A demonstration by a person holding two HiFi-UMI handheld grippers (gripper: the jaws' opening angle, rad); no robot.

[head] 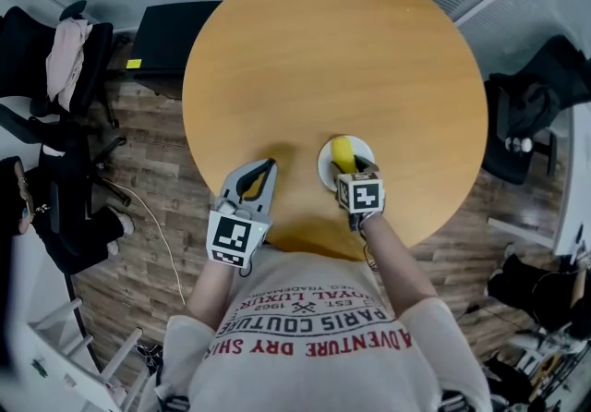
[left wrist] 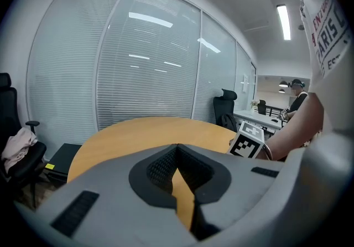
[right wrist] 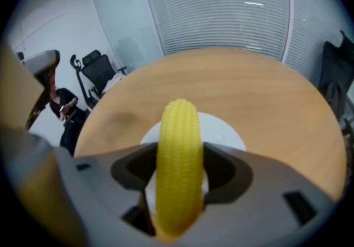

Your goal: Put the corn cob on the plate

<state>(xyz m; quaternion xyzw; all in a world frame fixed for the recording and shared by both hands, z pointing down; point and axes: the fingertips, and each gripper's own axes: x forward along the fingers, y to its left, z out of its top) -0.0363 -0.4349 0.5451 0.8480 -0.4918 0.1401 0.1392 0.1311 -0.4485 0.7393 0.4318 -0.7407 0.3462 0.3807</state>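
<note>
A yellow corn cob [right wrist: 177, 163] [head: 343, 153] sits between the jaws of my right gripper [right wrist: 176, 185] [head: 355, 166], which is shut on it. The cob hangs just over a small white plate [right wrist: 224, 129] [head: 327, 167] near the front edge of the round wooden table [head: 351, 59]. Whether the cob touches the plate I cannot tell. My left gripper [head: 259, 175] [left wrist: 178, 176] is over the table's front edge, left of the plate, shut with nothing in it.
Black office chairs [head: 55, 59] stand on the wood floor left of the table, and a black bag or chair [head: 526, 115] is at the right. A black box [head: 171, 36] lies by the table's far left side. Window blinds [left wrist: 138, 63] run behind the table.
</note>
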